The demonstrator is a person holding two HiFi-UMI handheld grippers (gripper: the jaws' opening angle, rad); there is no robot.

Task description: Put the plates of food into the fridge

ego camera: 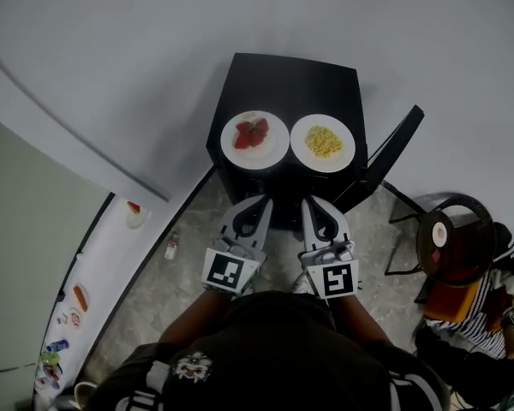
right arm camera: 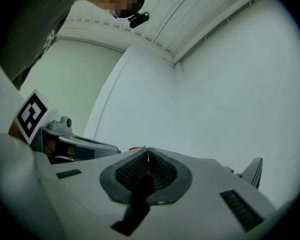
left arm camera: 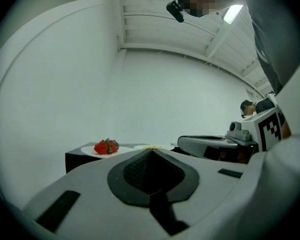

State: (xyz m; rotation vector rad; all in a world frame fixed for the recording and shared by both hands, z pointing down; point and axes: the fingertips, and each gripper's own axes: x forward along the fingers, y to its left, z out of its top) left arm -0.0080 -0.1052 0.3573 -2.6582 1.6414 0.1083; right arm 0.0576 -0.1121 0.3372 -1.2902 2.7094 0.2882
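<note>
1. We see a black table [ego camera: 291, 84] against the pale wall, with two white plates on it, side by side and close together.
2. The strawberry plate [ego camera: 254, 139] is the left one, and the plate of yellow noodles [ego camera: 322, 142] is the right one (could be pasta, too small to tell).
3. The left gripper [ego camera: 259, 200] has its jaws pressed together with nothing between them. Its tip is at the table's near edge, in front of the strawberry plate and not touching it.
4. The right gripper [ego camera: 312, 200] is also closed and empty. It sits just beside the left gripper and lines up with the noodle plate.
5. We note a black chair [ego camera: 394, 157] just right of the table.
6. A white ledge [ego camera: 111, 255] at the left carries small items.
</note>
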